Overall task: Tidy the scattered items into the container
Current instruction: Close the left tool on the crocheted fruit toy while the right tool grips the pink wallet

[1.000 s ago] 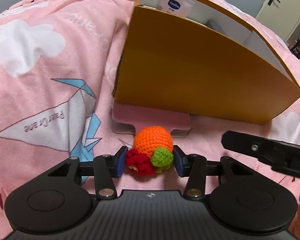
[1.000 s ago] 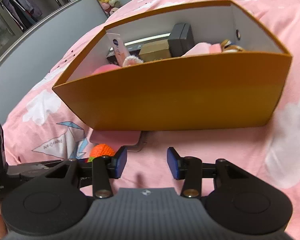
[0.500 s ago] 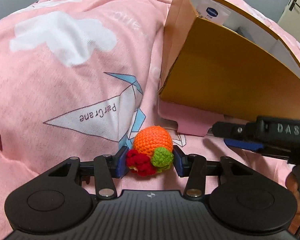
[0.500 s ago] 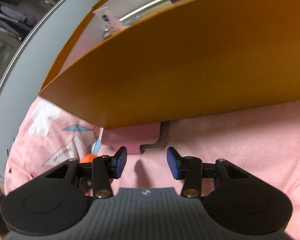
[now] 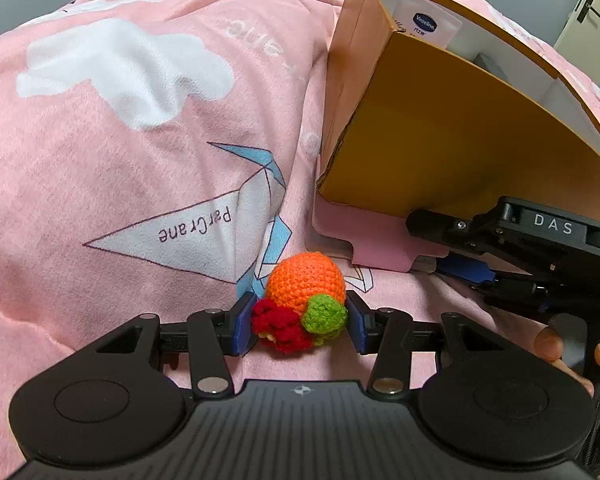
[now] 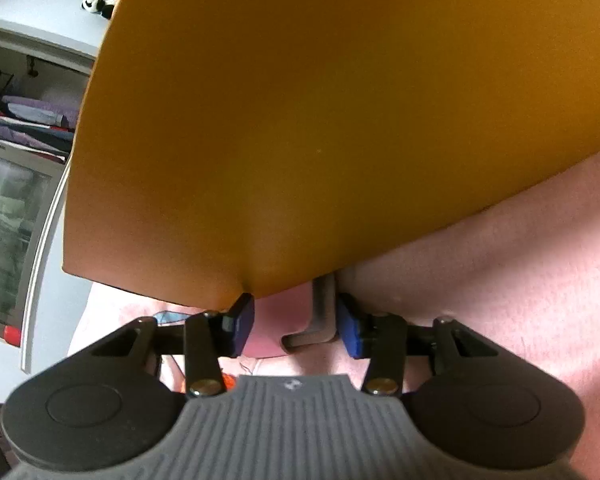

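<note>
Right claw [image 6: 296, 330] has closed in under the orange box [image 6: 320, 120] holding a Vaseline tube [image 5: 424, 26]

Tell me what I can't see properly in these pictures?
- Inside the orange box: right wrist view, its front wall fills the frame.
- Pink flat item: left wrist view, mostly under the box.
- Right gripper fingertips: left wrist view, partly hidden behind its own black body.

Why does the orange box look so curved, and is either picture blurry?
Left wrist view: sharp; the fisheye lens bows the orange box and bedspread; the crochet toy is crisp. Right wrist view: softer, the box wall fills the frame too close, bulging and shading the pink item beneath.
</note>
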A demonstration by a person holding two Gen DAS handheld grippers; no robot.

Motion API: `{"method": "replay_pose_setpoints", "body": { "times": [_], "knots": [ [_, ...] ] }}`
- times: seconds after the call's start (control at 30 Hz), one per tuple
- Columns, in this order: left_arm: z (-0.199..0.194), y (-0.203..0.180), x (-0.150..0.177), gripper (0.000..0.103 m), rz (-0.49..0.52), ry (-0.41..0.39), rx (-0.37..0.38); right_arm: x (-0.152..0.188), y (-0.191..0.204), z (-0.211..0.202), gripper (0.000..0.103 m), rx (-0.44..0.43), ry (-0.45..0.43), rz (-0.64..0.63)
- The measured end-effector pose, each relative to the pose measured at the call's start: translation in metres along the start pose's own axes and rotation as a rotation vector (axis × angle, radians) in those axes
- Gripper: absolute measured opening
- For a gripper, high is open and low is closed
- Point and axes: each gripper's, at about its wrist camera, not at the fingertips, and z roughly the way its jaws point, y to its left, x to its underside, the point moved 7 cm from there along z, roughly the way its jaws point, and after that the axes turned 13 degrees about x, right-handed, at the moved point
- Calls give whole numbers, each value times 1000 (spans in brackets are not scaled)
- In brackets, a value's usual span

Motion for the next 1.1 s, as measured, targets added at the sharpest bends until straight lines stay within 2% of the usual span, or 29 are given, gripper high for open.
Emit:
{"method": "replay_pose_setpoints", "body": {
  "times": [0.07, 0.1, 0.13, 0.2, 0.4, 0.73, 0.83, 0.87, 0.97, 1.1],
  "knots": [
    [1, -3, 1, 54, 3, 0, -4, 1, 1, 3, 47, -7, -1, -6],
    [3, -4, -1, 54, 4, 0, -6, 2, 2, 4, 39, -4, -1, -10],
    [3, -4, -1, 54, 4, -1, -6, 2, 2, 5, 38, 1, -1, -12],
    [1, -5, -1, 54, 1, -7, -3, 4, 3, 2, 29, -1, -2, -8],
    [-9, -8, 1, 54, 5, -27, -2, 17, 4, -10, 20, -8, 50, 23],
    [-27, -19, 8, 54, 32, -28, 49, 41, 4, -57, 17, 33, 88, 35],
    [-24, -28, 13, 54, 58, -8, 69, 39, -3, -75, 17, 78, 74, 28],
    [-13, -26, 11, 54, 63, 2, 78, 42, -6, -78, 17, 90, 74, 31],
    [-9, -35, 18, 54, 86, 30, 101, 49, -23, -94, 19, 126, 104, 52],
    [-12, -46, 28, 54, 128, 78, 78, 55, -45, -116, 21, 223, 106, 18]
  ]
}}
